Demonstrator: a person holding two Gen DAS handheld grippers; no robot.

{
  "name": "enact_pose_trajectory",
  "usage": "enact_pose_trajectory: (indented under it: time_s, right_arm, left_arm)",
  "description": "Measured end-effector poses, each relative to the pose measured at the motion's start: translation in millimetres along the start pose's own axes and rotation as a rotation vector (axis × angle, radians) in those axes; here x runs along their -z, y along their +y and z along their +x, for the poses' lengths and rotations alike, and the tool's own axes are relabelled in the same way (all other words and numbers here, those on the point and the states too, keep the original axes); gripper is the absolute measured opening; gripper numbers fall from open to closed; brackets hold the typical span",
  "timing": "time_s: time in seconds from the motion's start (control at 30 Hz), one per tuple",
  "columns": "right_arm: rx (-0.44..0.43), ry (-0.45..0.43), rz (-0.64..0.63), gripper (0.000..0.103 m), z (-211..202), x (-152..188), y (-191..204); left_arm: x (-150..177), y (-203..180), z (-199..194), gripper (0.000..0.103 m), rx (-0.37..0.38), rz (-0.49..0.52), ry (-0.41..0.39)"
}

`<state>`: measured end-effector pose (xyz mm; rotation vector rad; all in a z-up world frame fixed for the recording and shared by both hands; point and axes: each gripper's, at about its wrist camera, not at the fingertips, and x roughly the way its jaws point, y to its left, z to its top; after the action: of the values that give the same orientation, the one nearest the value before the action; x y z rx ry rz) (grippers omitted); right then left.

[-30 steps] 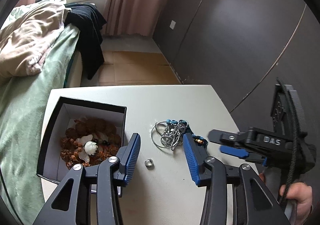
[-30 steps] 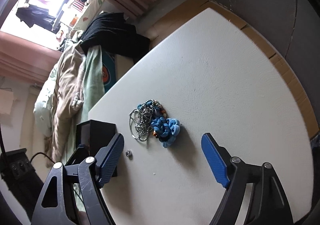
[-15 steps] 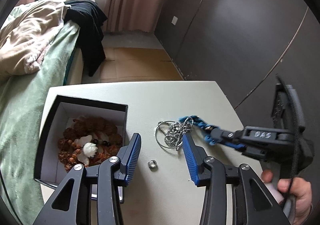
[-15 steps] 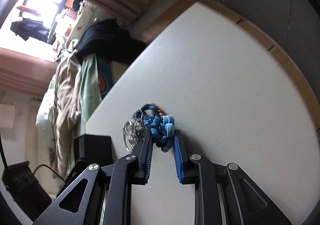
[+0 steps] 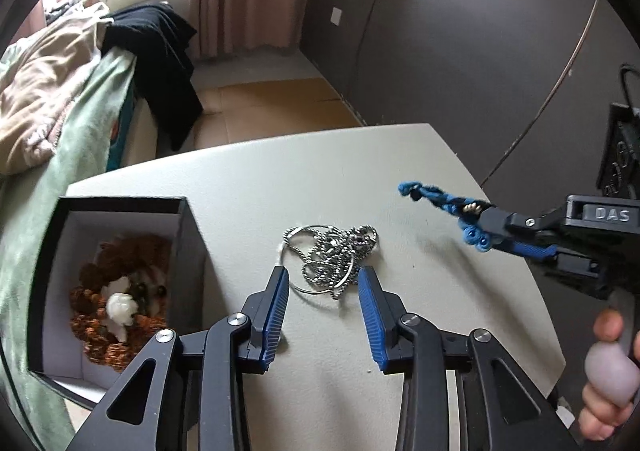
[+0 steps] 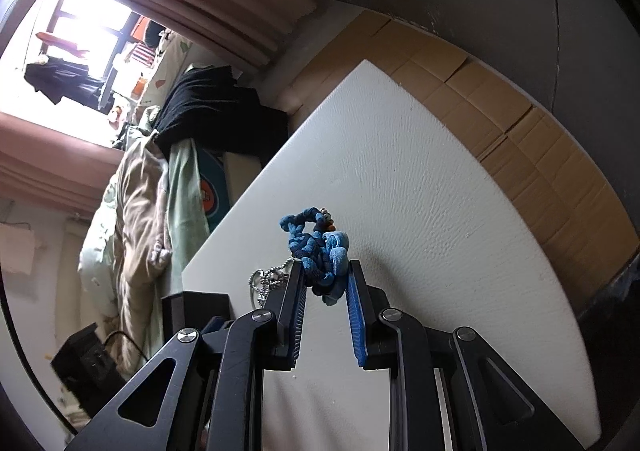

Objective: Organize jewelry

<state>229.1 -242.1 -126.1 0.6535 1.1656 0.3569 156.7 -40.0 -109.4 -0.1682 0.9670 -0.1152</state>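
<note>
A tangled silver chain with a ring loop (image 5: 334, 255) lies on the white table (image 5: 280, 179). My left gripper (image 5: 324, 279) hovers at its near end. The jaws are closing, the chain's near loops lie between the tips, and the pads are not pressing on it. My right gripper (image 6: 326, 275) is shut on a blue braided bracelet (image 6: 318, 247). In the left wrist view the right gripper (image 5: 486, 229) holds the bracelet (image 5: 440, 201) above the table, right of the chain. A black box with white lining (image 5: 120, 205) at the left holds amber beads (image 5: 120, 251) and a white pendant (image 5: 120, 309).
A bed with green and beige bedding (image 5: 48, 91) and dark clothes (image 5: 168, 51) runs along the table's left side. Cardboard covers the floor (image 5: 272, 103) beyond the far edge, and a dark wall (image 5: 460, 51) stands behind. A person's hand (image 5: 608, 371) grips the right tool.
The right gripper shut on the blue bracelet and lifted it up and to the right, away from the chain. The left gripper came forward and down to the chain, its jaws narrower.
</note>
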Motion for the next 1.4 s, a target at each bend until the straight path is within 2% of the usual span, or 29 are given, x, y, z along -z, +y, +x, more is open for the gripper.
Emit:
enact_pose_trajectory:
  time_s: [0.07, 0.17, 0.2, 0.47, 0.6, 0.93, 1.0, 1.17, 1.23, 1.27, 1.3, 1.4]
  right_arm:
    - [-0.008, -0.002, -0.002, 0.021, -3.5, -1.0, -0.5]
    - [-0.005, -0.009, -0.008, 0.021, -7.7, -1.4, -2.3]
    - [-0.006, -0.01, -0.007, 0.021, -8.3, -1.6, -3.0]
    - [-0.01, -0.006, 0.007, 0.021, -9.6, -3.5, -7.7]
    - [-0.014, -0.006, 0.007, 0.021, -9.3, -3.5, -6.3]
    - [-0.002, 0.0, 0.001, 0.021, -6.7, -2.8, -4.9]
    - [0.005, 0.0, -0.001, 0.021, -6.5, -2.3, -3.9]
    - [0.014, -0.002, -0.007, 0.021, -6.1, -2.4, -1.7]
    - [0.019, -0.002, -0.01, 0.021, -5.9, -1.6, -0.6]
    - [0.021, -0.001, -0.012, 0.021, -5.7, -1.5, -0.1]
    - [0.023, 0.001, -0.016, 0.021, -5.6, -1.5, 0.3]
    - [0.026, -0.002, -0.022, 0.021, -5.9, -1.2, 1.6]
  left_arm:
    - [-0.8, -3.6, 5.3, 0.038, -0.016, 0.006, 0.021]
    - [-1.1, -5.3, 16.5, 0.051, -0.018, -0.012, 0.056]
    - [-0.9, -5.4, 17.7, 0.051, -0.021, -0.016, 0.056]
    - [-0.9, -3.8, 28.3, 0.052, -0.089, 0.007, 0.061]
    - [-3.2, 0.7, 28.4, 0.052, -0.068, -0.013, 0.034]
    - [-8.0, -2.9, 33.9, 0.052, -0.039, 0.029, 0.002]
    - [-6.9, -3.5, 33.4, 0.047, -0.021, 0.034, -0.002]
    - [-5.4, -5.5, 31.8, 0.046, 0.025, 0.035, 0.013]
    - [-3.6, -4.9, 28.6, 0.037, 0.04, 0.025, 0.024]
    - [-2.2, -5.3, 26.2, 0.022, 0.047, 0.024, 0.031]
    - [-1.4, -5.7, 23.9, 0.018, 0.058, 0.023, 0.04]
    - [1.2, -8.1, 13.5, 0.018, 0.098, 0.027, 0.031]
